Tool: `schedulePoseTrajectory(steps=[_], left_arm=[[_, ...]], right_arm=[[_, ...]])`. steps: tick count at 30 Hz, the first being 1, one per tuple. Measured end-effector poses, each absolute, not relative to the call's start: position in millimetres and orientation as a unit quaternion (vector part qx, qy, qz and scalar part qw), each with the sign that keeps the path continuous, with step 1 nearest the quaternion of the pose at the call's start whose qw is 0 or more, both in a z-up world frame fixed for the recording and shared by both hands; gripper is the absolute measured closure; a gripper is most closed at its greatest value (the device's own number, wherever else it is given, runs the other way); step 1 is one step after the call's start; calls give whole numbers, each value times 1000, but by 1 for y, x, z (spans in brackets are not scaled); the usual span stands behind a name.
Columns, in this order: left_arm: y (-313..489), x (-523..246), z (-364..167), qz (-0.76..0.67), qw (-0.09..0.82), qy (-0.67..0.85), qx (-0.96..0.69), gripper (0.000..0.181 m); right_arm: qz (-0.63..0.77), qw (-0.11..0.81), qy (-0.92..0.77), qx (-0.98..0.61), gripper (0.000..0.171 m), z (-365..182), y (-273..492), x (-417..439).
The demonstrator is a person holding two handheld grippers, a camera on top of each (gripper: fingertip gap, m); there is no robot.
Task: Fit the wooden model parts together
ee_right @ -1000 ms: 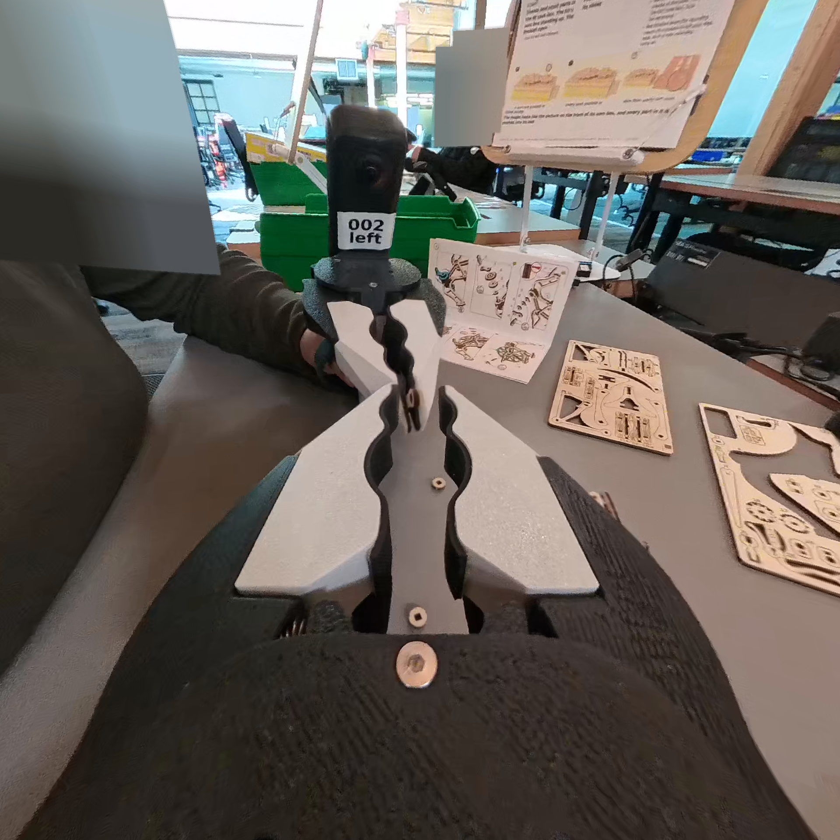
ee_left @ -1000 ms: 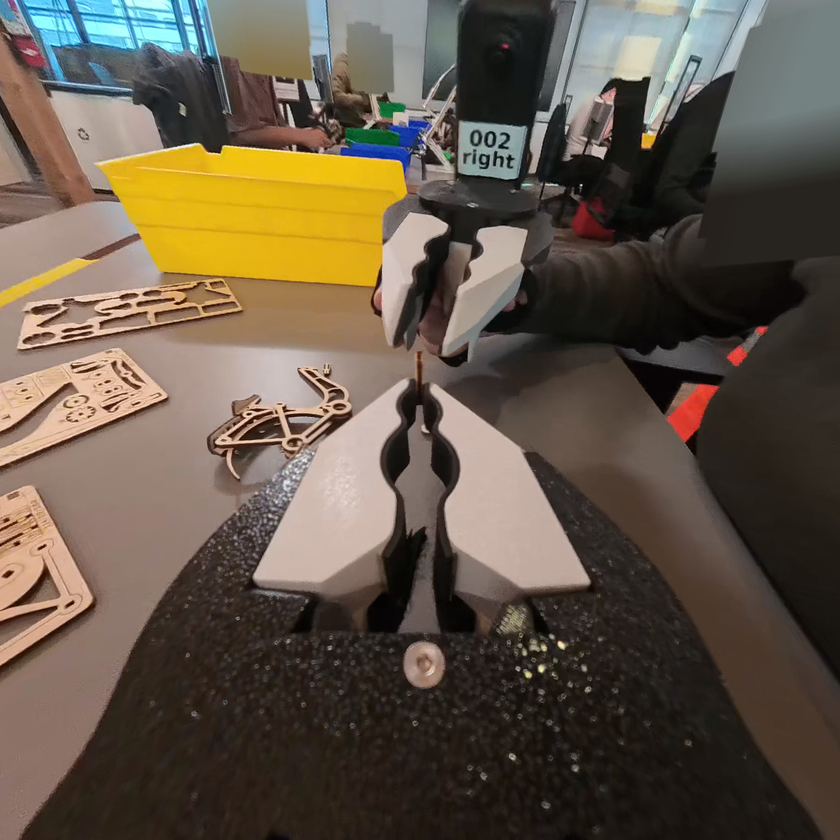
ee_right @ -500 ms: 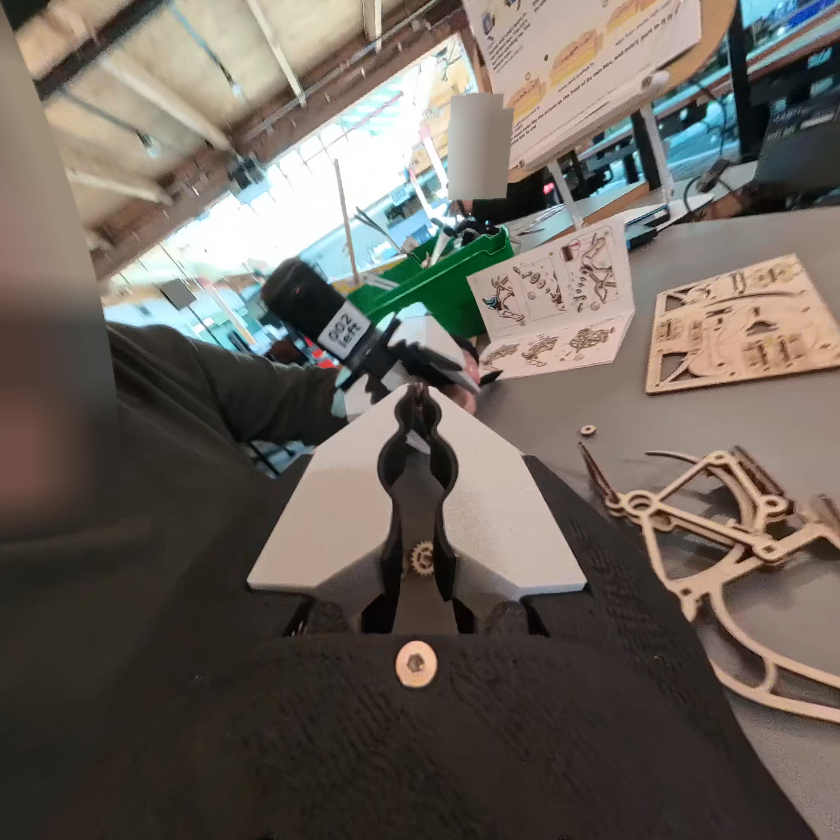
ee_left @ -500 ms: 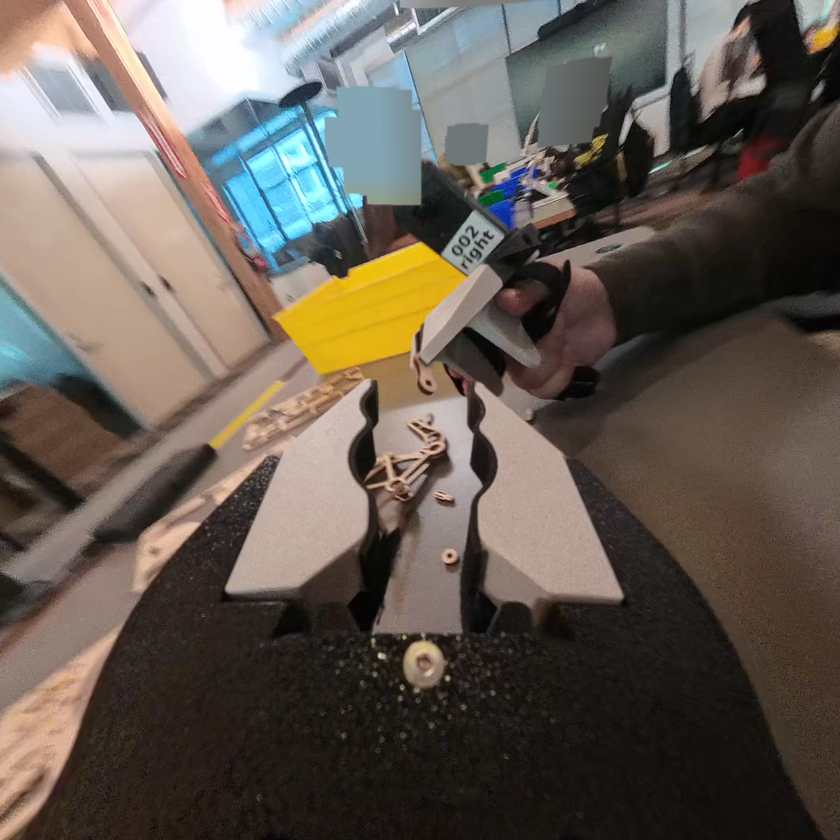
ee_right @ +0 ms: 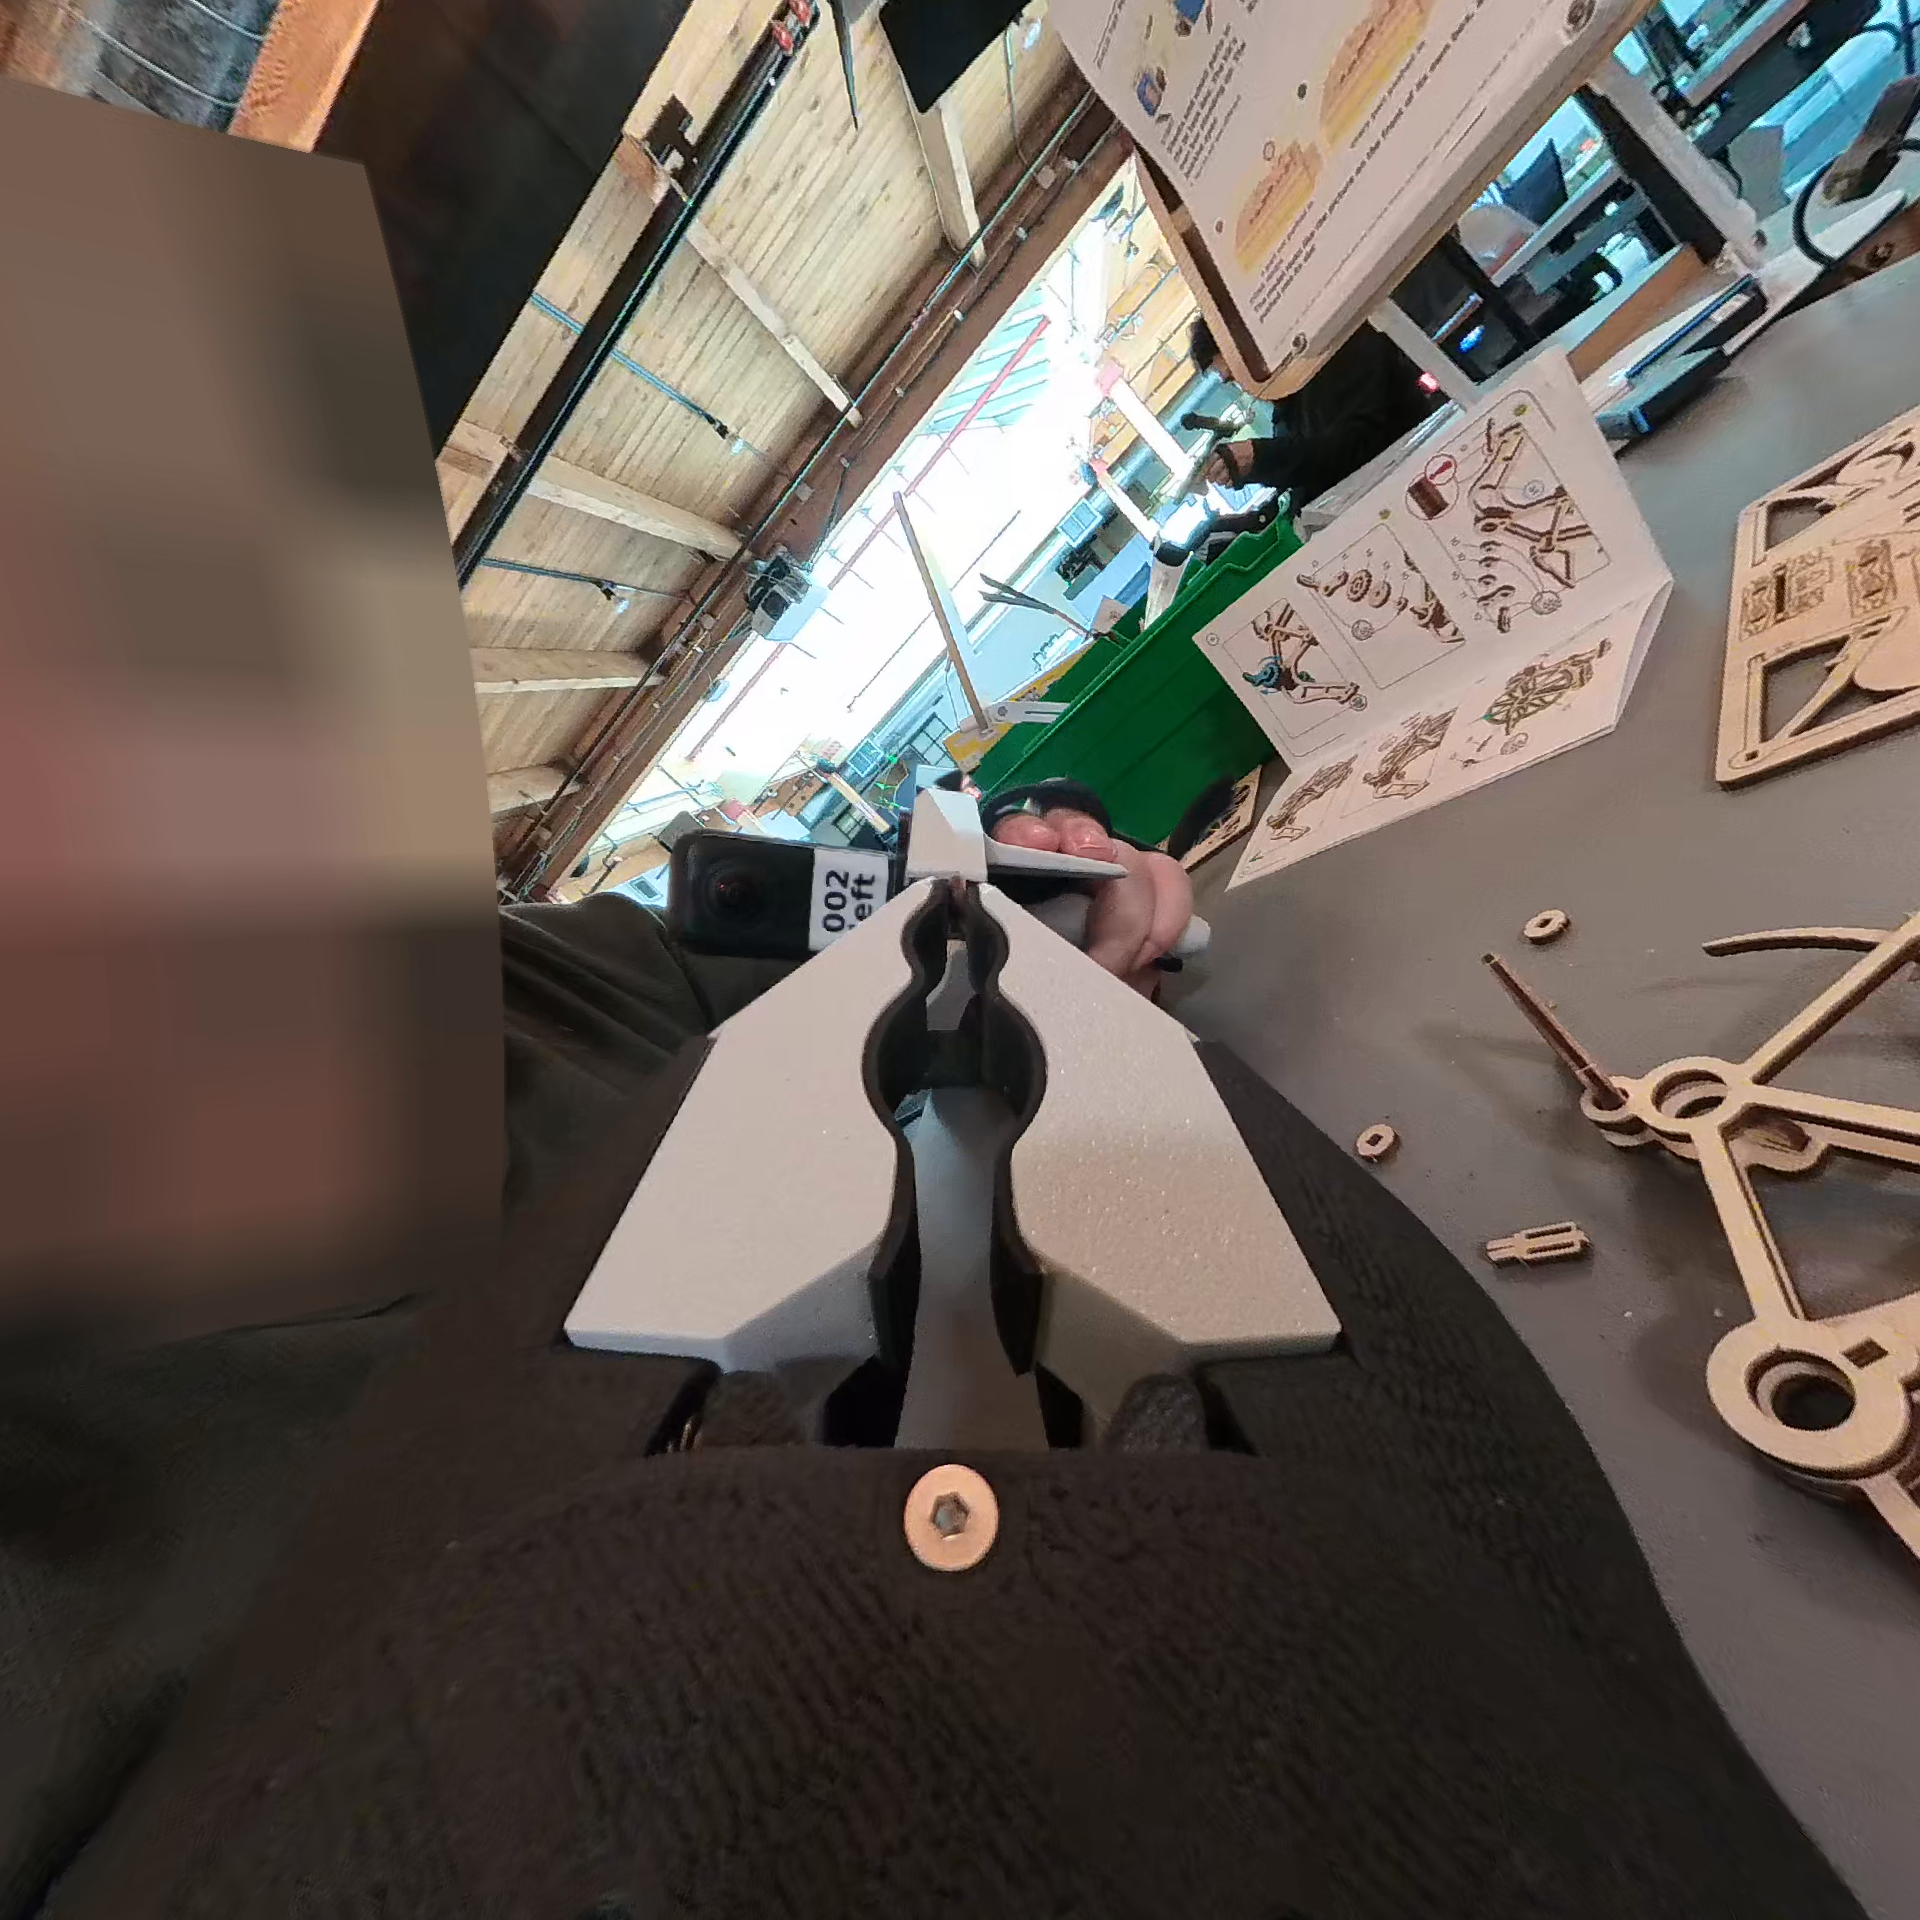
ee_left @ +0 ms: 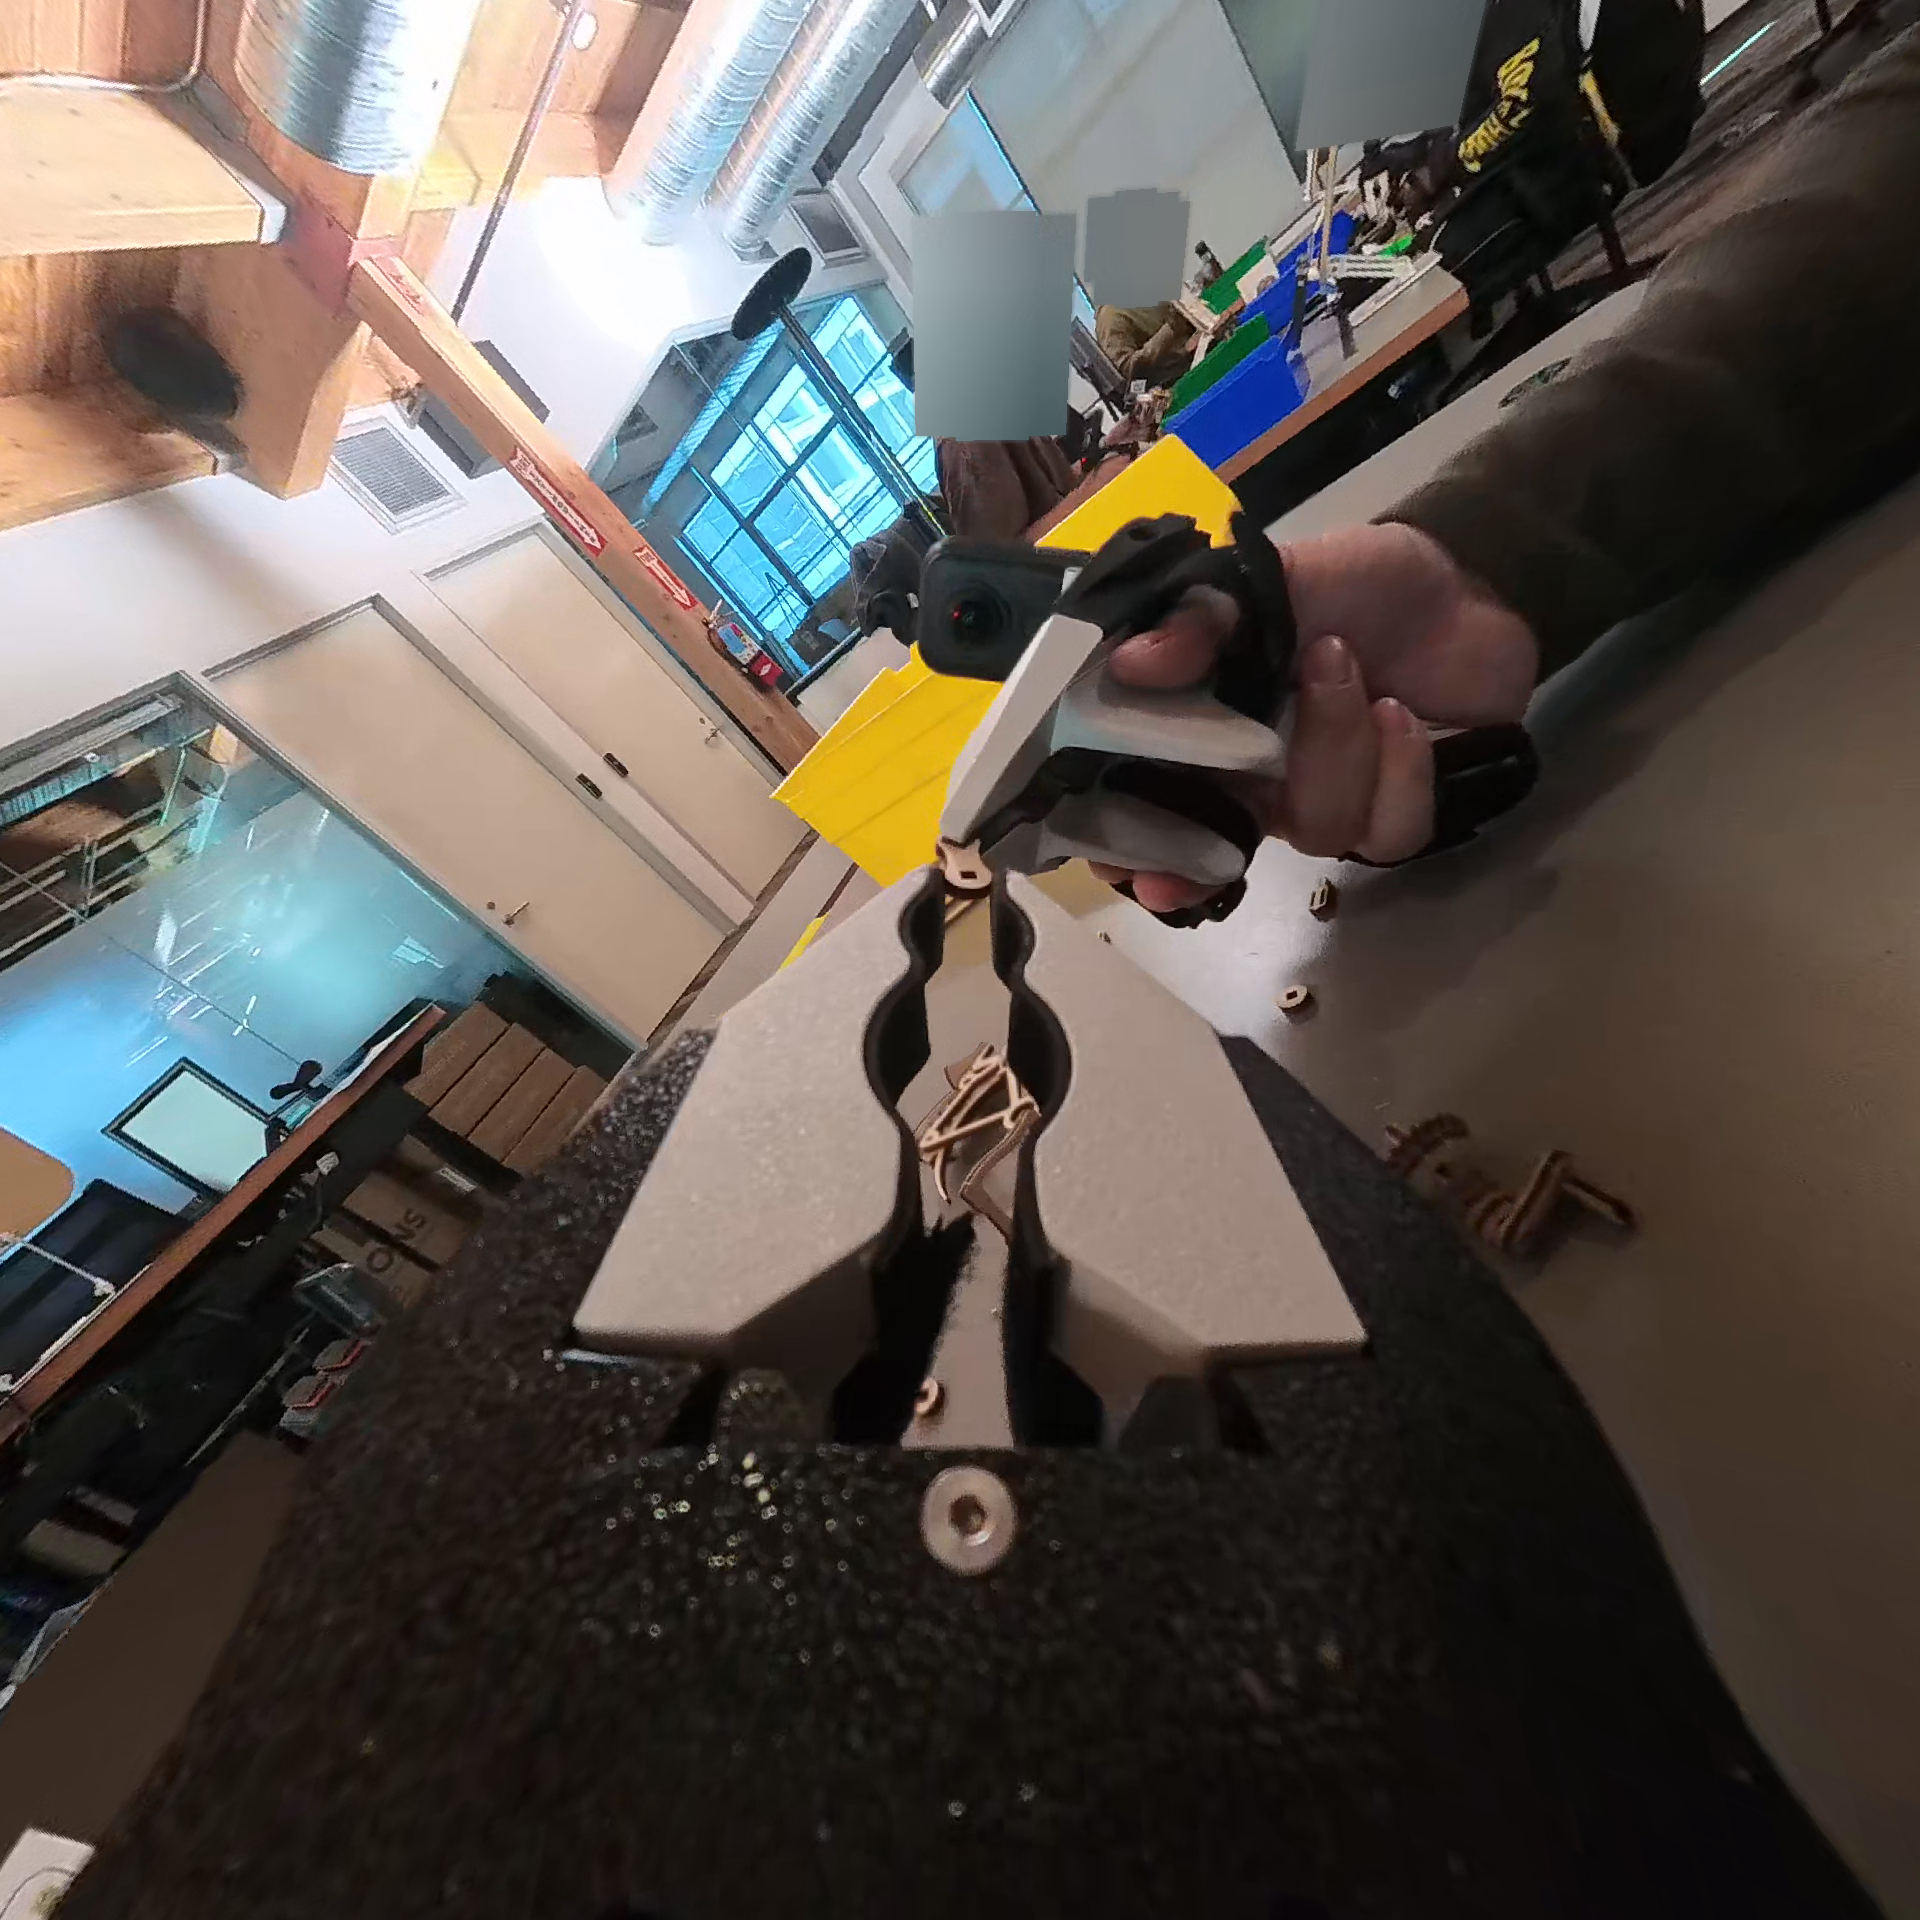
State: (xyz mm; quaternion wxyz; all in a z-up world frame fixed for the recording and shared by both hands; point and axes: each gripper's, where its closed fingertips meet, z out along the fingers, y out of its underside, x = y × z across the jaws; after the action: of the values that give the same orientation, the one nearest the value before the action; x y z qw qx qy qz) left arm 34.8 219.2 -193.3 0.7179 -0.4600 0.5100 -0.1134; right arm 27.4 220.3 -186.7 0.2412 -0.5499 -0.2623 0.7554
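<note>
My right gripper (ee_right: 956, 899) is shut on a small flat wooden part with a hole (ee_left: 964, 871). In the left wrist view it (ee_left: 961, 847) comes in from the upper right, held in a hand. My left gripper (ee_left: 964, 888) meets it tip to tip. Its jaws stand a narrow gap apart, closed in on the same part from both sides. The left gripper's fingers (ee_right: 945, 831) show just beyond my right tips. A partly built wooden model (ee_right: 1766, 1195) lies on the grey table (ee_right: 1351, 987), also seen between my left fingers (ee_left: 971, 1122).
Loose wooden bits (ee_right: 1538, 1242) and rings (ee_right: 1377, 1141) lie beside the model; more bits (ee_left: 1507, 1195) lie right of my left gripper. A yellow bin (ee_left: 894, 769), a green bin (ee_right: 1132, 707), an instruction leaflet (ee_right: 1455, 644) and a cut wooden sheet (ee_right: 1829, 623) stand farther off. The tips of both grippers are at nearly the same place.
Both grippers have rolled and lifted off the table. The left gripper let go of the part and opened wide as the right shut on it; the left has now closed back in on it.
</note>
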Motion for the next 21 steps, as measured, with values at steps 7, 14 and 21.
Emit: schedulePoseTrajectory(steps=[7,14,21], left_arm=[[231,28,-202,-131,692,500,-504,175],[242,26,-217,-151,662,488,-548,176],[243,28,-228,-193,630,482,-577,175]], right_arm=[[691,341,-276,-574,152,-190,246,38],[471,466,-430,-614,150,-219,273,57],[256,595,-515,-562,157,-225,283,59]])
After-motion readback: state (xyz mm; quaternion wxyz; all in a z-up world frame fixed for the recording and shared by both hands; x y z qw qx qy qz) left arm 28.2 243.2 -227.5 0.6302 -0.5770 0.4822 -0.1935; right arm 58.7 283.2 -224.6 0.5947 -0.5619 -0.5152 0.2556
